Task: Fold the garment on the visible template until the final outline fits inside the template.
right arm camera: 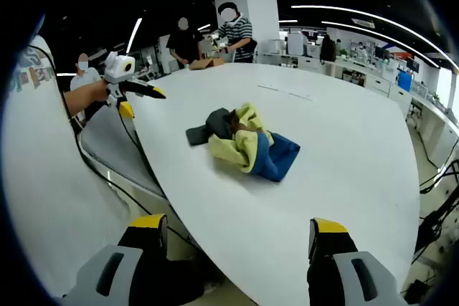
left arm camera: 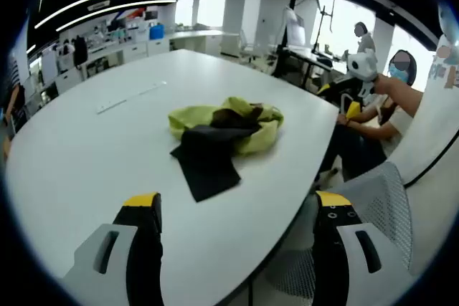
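Here the garment (left arm camera: pixel 224 137) lies crumpled in a yellow, dark and blue heap on the white desk (left arm camera: pixel 86 155), near its curved edge and apart from both tools. The left gripper (left arm camera: pixel 237 209) hangs over that edge with its jaws wide and nothing between them. The right gripper (right arm camera: pixel 240 231) is likewise spread wide, empty, just off the desk's edge.

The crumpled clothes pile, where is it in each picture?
Left gripper view: the clothes pile lies near the picture's middle, yellow-green with a dark part towards the camera, above the open jaws.
Right gripper view: the clothes pile sits near the middle, yellow with blue at its right.
Shared landmark: the white table beneath it.
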`<action>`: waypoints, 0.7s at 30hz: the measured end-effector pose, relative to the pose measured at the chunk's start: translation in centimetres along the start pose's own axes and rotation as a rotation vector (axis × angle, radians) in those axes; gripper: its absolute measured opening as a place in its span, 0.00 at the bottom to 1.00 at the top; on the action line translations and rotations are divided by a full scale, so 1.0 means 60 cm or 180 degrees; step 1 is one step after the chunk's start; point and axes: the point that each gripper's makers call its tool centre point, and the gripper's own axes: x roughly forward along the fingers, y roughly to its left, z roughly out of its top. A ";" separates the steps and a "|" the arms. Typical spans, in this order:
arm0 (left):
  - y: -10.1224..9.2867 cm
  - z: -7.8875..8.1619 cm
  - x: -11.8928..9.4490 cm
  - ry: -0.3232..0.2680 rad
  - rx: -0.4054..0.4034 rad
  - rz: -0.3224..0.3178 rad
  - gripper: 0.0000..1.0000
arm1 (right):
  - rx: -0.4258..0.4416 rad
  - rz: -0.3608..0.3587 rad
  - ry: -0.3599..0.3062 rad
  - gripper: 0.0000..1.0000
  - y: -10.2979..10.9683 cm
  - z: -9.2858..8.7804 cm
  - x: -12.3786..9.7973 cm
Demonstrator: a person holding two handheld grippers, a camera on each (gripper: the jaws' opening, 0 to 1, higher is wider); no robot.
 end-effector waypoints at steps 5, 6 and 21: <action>0.001 0.002 0.004 0.0016 0.0023 -0.0004 0.83 | 0.0013 -0.0013 -0.0004 0.79 -0.004 -0.002 -0.003; 0.001 0.003 0.005 0.0018 0.0028 -0.0005 0.83 | 0.0021 -0.0010 -0.0008 0.79 -0.004 -0.003 -0.003; 0.000 0.006 0.008 0.0022 0.0033 0.0001 0.82 | 0.0038 0.0004 -0.0023 0.79 -0.005 -0.005 -0.003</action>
